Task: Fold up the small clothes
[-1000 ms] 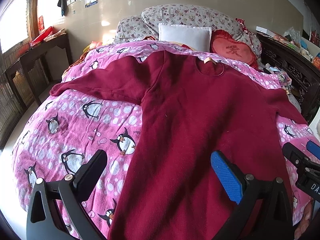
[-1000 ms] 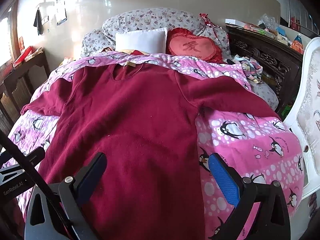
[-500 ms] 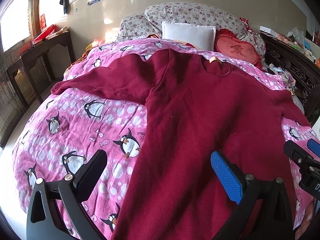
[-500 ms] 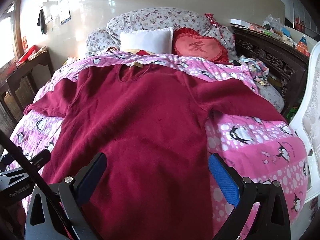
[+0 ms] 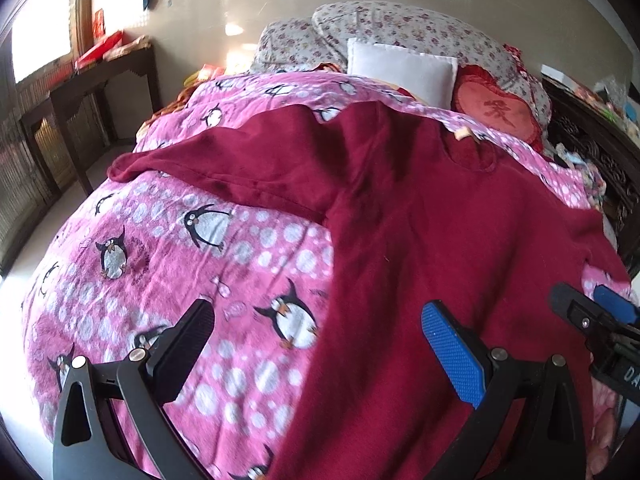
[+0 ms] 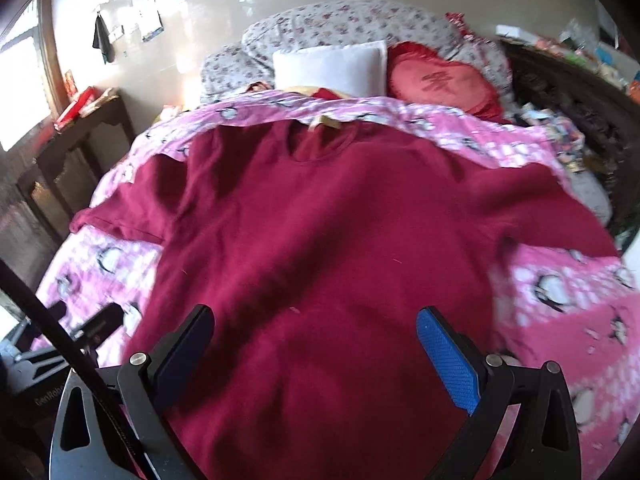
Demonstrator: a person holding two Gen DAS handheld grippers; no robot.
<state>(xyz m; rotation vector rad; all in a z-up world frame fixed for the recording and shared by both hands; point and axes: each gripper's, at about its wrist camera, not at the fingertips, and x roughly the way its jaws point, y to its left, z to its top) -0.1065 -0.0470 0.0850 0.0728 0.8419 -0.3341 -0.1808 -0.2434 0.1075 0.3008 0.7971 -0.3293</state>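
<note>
A dark red long-sleeved top (image 5: 420, 240) (image 6: 320, 240) lies spread flat on the pink penguin blanket (image 5: 160, 280) (image 6: 568, 300), collar toward the pillows, both sleeves stretched out sideways. My left gripper (image 5: 316, 328) hovers open above the top's left side edge near the hem, holding nothing. Over the lower middle of the top my right gripper (image 6: 314, 332) is open and empty too. The right gripper's tips (image 5: 592, 312) show at the right edge of the left wrist view; the left gripper's tip (image 6: 100, 324) shows at the lower left of the right wrist view.
Floral pillows (image 5: 400, 28), a white cushion (image 5: 400, 68) and a red heart cushion (image 5: 496, 112) crowd the head of the bed. A dark wooden table (image 5: 80, 92) stands left of it. A carved wooden headboard with clutter (image 6: 580, 92) runs along the right side.
Both grippers have moved forward and closer over the top, and both views have tilted. The top itself lies as before. Both stay open.
</note>
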